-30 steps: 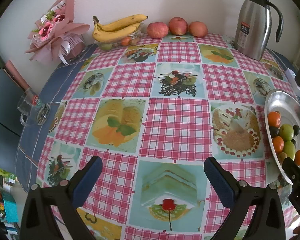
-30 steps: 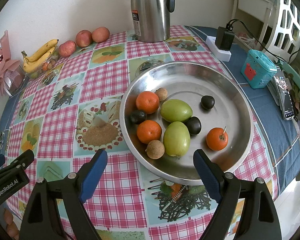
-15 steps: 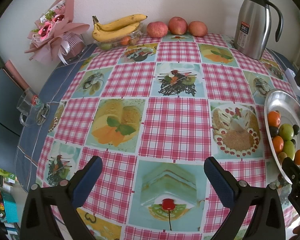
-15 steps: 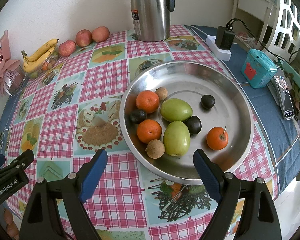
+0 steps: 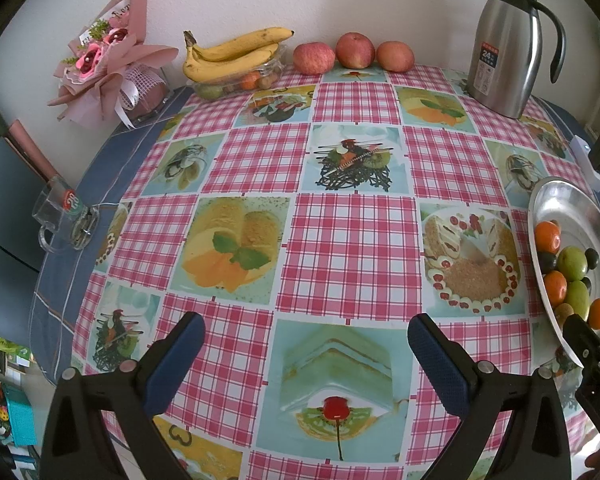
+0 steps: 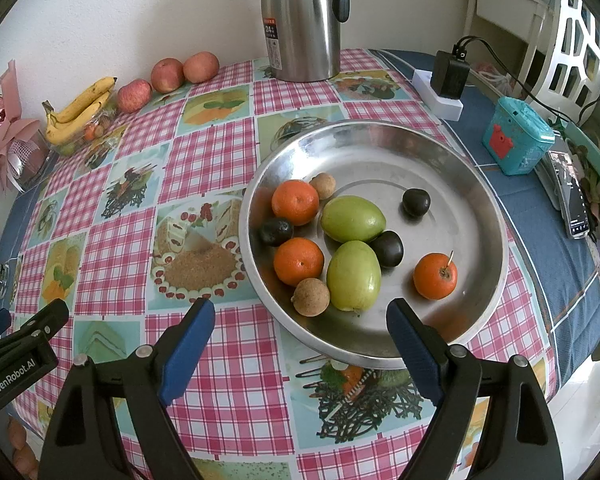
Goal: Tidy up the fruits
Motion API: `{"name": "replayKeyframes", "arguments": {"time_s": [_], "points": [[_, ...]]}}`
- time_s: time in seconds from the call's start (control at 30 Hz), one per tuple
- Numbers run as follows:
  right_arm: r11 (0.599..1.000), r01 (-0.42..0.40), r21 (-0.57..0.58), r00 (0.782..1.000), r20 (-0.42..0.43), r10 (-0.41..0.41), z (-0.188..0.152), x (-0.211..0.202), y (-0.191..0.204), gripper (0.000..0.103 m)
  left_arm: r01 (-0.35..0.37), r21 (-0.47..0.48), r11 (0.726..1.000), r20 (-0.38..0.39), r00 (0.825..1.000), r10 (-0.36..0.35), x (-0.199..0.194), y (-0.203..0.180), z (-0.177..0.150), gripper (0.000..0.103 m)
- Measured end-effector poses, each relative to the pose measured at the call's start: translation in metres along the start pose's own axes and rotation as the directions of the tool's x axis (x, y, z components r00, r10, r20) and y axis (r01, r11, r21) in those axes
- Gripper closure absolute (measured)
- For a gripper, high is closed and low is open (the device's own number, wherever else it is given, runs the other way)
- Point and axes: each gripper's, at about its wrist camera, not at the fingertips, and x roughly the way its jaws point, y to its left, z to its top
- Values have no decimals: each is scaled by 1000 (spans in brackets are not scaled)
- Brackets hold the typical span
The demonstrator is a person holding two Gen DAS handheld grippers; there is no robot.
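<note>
Honestly nothing's budged: both blue-padded grippers, left (image 5: 306, 354) and right (image 6: 300, 338), still gape wide, holding nothing, by the round steel fruit tray (image 6: 452, 176).

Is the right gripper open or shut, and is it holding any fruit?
Open and empty. The right gripper has its blue fingers spread wide near the metal plate, with nothing between them.

Left gripper (image 5: 306, 354) jaws spread wide, right gripper (image 6: 300, 340) likewise, both empty
</note>
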Motion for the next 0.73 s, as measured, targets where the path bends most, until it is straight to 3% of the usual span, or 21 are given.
{"name": "replayKeyframes", "arguments": {"time_s": [0.73], "points": [[1000,-1,-1,1000,-3,1,0,1,0,15,14,2,1000,13,1000,-14,-4,1,0,0]]}}
